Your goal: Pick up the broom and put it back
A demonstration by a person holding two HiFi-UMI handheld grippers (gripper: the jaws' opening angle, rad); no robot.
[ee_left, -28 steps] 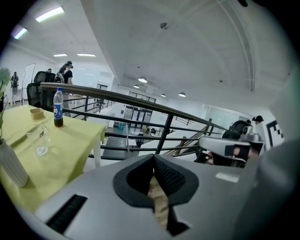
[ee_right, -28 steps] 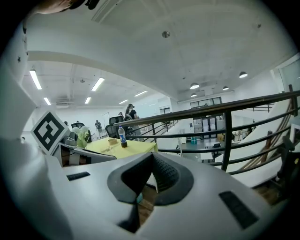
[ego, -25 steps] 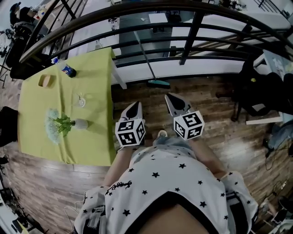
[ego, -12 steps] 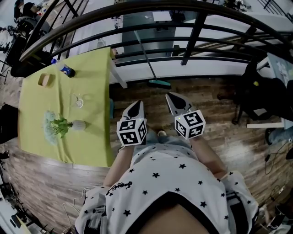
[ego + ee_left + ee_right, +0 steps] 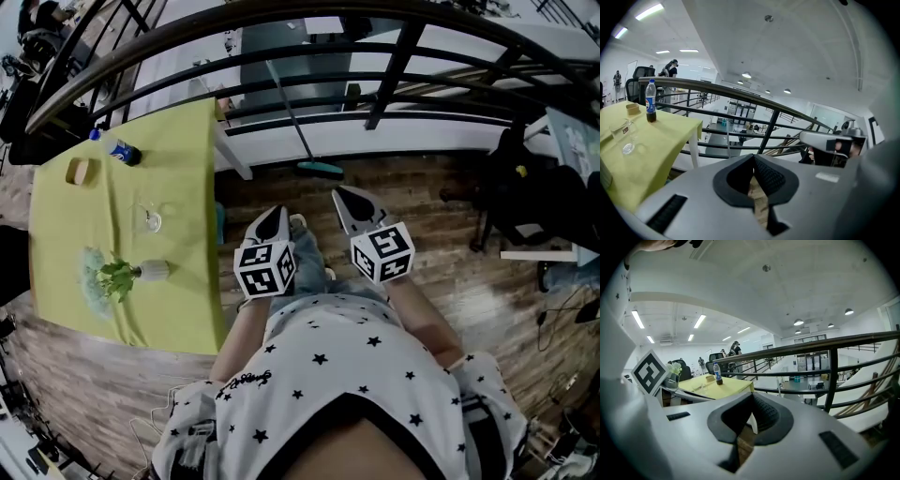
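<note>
The broom (image 5: 298, 141) stands well ahead of the person, leaning against the railing (image 5: 386, 80). Its teal head rests on the wood floor (image 5: 450, 244) and its thin handle slants up and away across the rails, just right of the table (image 5: 178, 169) corner. Both tools are held low in front of the body, pointing toward it but well short of it. The left gripper (image 5: 275, 212) has its jaws together with nothing between the pads, and the right gripper (image 5: 339, 193) is likewise closed and empty, so either must open before a grasp. The broom is probably light, with a stiff, smooth, narrow handle that could twist or slip between flat pads. Its length should also make it lever hard if taken near one end. The best hold looks to be on the bare handle partway up, below the lower rail where it shows free against the white wall, with the pads square across it. A second grip higher up would steady the swing. Since it only leans, a sideways nudge could send it sliding along the rail.
</note>
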